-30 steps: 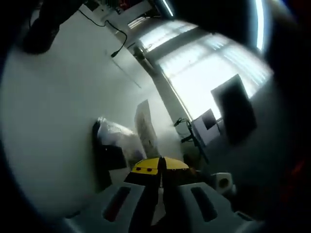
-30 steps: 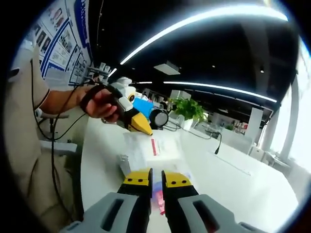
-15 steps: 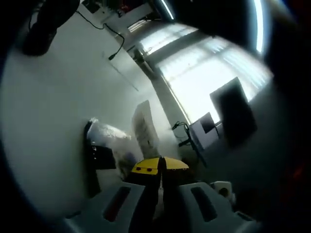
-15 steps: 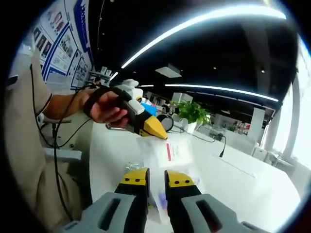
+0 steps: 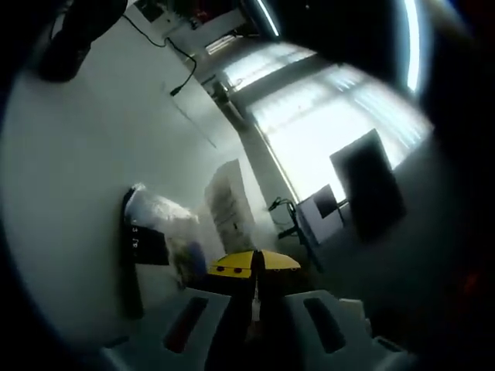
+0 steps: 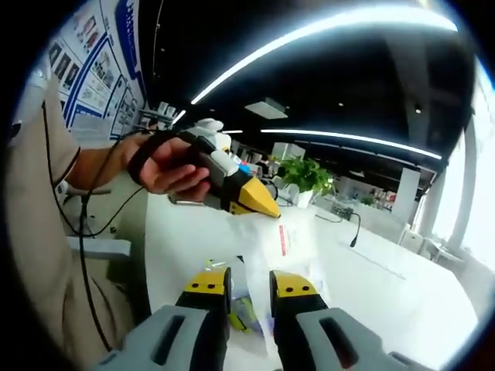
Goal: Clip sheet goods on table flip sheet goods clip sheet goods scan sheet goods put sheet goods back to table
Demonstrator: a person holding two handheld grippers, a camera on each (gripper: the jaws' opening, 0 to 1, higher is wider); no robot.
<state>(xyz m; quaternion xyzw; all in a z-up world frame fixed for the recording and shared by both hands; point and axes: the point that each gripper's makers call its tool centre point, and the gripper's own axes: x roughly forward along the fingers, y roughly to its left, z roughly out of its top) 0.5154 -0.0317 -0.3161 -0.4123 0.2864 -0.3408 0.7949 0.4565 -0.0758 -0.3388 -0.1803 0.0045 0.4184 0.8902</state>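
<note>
Flipping the clipped sheet goods.
Your left tool (image 6: 259, 207) pinches the sheet goods (image 6: 282, 239) above the tabletop (image 6: 371, 294); your right tool (image 6: 249, 282), spread at 6 o'clock, should clip next.

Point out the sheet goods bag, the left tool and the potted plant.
sheet goods bag (image 6: 288, 241), right gripper view, red label.
left tool (image 6: 269, 210), right gripper view, yellow tips.
potted plant (image 6: 304, 173), right gripper view, leaves.

Dark ceiling w/ light strips (image 6: 309, 35), bright windows (image 5: 325, 116), white table (image 6: 379, 286).
</note>
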